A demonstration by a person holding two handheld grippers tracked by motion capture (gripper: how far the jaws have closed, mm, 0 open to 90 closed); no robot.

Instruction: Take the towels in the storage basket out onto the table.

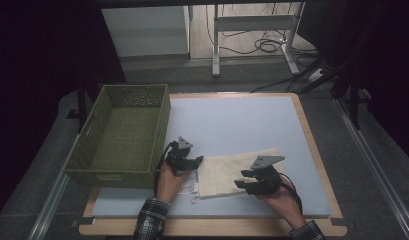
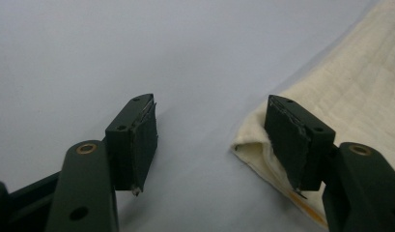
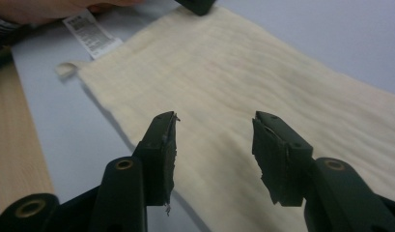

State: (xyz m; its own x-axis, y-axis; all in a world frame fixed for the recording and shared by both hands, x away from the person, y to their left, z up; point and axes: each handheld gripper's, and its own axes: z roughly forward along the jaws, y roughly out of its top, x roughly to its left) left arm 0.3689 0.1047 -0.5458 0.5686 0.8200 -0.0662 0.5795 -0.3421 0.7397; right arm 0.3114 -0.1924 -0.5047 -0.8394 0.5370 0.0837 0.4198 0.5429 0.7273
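High view: cream cloth point(image 1: 232, 172) lay folded flat on the grey mat point(image 1: 242, 120), between left gripper point(image 1: 188, 162) and right gripper point(image 1: 252, 182), both parted, clamping nothing. Judged light, limp, prone to sagging; best pinched at the doubled left corner point(image 2: 250, 142). Beyond, green basket point(image 1: 122, 135) stood by the mat's left edge.

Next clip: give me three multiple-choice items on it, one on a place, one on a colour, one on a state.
1. Where does the basket stand?
A. left of the cloth
B. right of the cloth
C. on the cloth

2. What colour is the cloth?
A. red
B. cream
C. black

3. How does the cloth lie?
A. rolled up in the basket
B. flat on the table
C. hanging off the table edge

Key: 1 A, the high view shows the basket at the table's left; 2 B, it looks pale cream in all views; 3 B, it lies spread flat between the grippers.
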